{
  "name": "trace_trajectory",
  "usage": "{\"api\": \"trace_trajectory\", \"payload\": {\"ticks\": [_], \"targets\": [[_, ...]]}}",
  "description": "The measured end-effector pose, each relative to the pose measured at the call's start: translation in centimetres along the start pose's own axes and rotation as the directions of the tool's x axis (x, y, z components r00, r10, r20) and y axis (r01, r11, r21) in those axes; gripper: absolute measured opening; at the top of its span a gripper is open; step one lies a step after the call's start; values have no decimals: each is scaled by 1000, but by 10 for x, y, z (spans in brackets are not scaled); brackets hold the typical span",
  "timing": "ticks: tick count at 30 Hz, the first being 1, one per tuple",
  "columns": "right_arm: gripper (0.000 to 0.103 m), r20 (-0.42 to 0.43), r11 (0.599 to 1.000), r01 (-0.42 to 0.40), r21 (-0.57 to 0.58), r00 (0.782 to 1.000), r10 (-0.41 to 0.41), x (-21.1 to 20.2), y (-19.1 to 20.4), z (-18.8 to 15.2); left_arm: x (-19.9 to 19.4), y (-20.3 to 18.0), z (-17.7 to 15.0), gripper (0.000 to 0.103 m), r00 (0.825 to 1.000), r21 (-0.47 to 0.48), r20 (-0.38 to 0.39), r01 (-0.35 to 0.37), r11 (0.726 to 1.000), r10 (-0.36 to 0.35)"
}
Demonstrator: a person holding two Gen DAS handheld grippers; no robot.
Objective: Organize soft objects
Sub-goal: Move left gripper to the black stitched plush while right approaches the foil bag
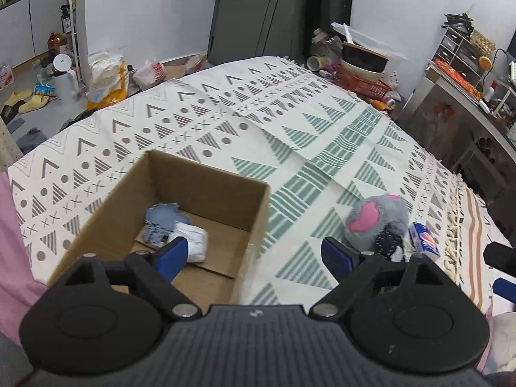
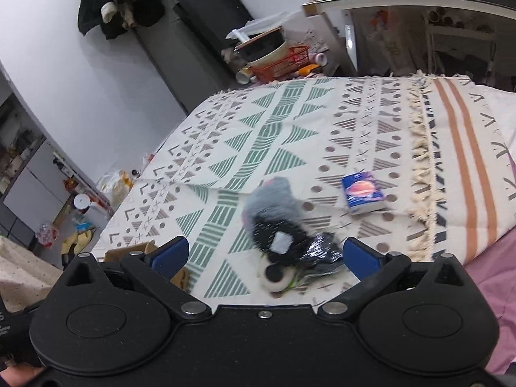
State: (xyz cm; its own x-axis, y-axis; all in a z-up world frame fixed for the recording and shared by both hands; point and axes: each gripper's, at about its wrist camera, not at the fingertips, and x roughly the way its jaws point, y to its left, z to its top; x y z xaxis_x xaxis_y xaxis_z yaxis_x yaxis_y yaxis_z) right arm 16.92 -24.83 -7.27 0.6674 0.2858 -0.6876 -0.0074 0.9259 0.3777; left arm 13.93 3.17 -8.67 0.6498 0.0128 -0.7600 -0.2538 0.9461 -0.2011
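Inside the cardboard box (image 1: 222,200) lie denim (image 1: 163,217) and white cloth (image 1: 193,238).

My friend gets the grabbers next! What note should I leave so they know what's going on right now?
Left gripper: open, empty, hovering by the near edge of the cardboard box.
Right gripper: open, empty, right over the pile of soft things.
In the box already: a blue denim piece and a white bundle.
Still out on the patterned blanket: the grey plush with pink patch, a black sparkly item with something white beneath it (blurred), and a small blue packet lying apart from the pile.
Left to do: probably grab the pile first, then the rest, and put them in the box.
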Motion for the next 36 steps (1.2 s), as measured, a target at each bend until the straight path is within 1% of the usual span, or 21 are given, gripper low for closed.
{"api": "trace_trajectory", "payload": {"ticks": [4,6,8,11,15,19,23,25,28,30,31,33,36], "targets": [[103,4,998,-32,61,999,32,2,-24,1,2,-16,0,89,1000,30,-11,-1,1000,1],[103,-12,992,-74,103,997,75,7,-33,-2,3,-25,-1,89,1000,41,-8,-9,999,10],[103,-29,989,-88,117,995,92,13,-37,-3,4,-33,-1,89,1000,57,-11,-15,998,16],[103,-73,983,-77,169,993,90,25,-47,-4,8,-48,-3,89,1000,90,-16,-19,996,21],[103,-121,967,-54,248,989,87,41,-63,-8,15,-63,-4,89,1000,102,-11,-14,995,16],[103,-127,957,-43,286,988,83,46,-75,-9,24,-78,-5,88,999,101,-13,36,994,-35],[103,-126,939,-57,340,986,106,50,-88,-10,38,-94,-8,88,999,108,-23,48,993,-46],[103,-130,930,-59,364,985,114,55,-94,-10,47,-103,-10,86,998,115,-35,59,992,-55],[102,-146,908,-68,413,979,140,66,-105,-10,60,-116,-14,85,997,138,-46,75,988,-69],[99,-157,894,-67,443,976,151,73,-113,-11,67,-124,-16,85,996,147,-52,83,986,-76],[95,-159,888,-68,455,975,157,77,-117,-11,72,-127,-16,83,995,149,-58,90,985,-83],[90,-166,882,-68,466,973,162,83,-121,-11,80,-133,-17,81,994,143,-69,99,985,-89],[86,-181,877,-70,476,968,175,93,-126,-12,91,-139,-18,79,992,139,-80,112,984,-102]]}}
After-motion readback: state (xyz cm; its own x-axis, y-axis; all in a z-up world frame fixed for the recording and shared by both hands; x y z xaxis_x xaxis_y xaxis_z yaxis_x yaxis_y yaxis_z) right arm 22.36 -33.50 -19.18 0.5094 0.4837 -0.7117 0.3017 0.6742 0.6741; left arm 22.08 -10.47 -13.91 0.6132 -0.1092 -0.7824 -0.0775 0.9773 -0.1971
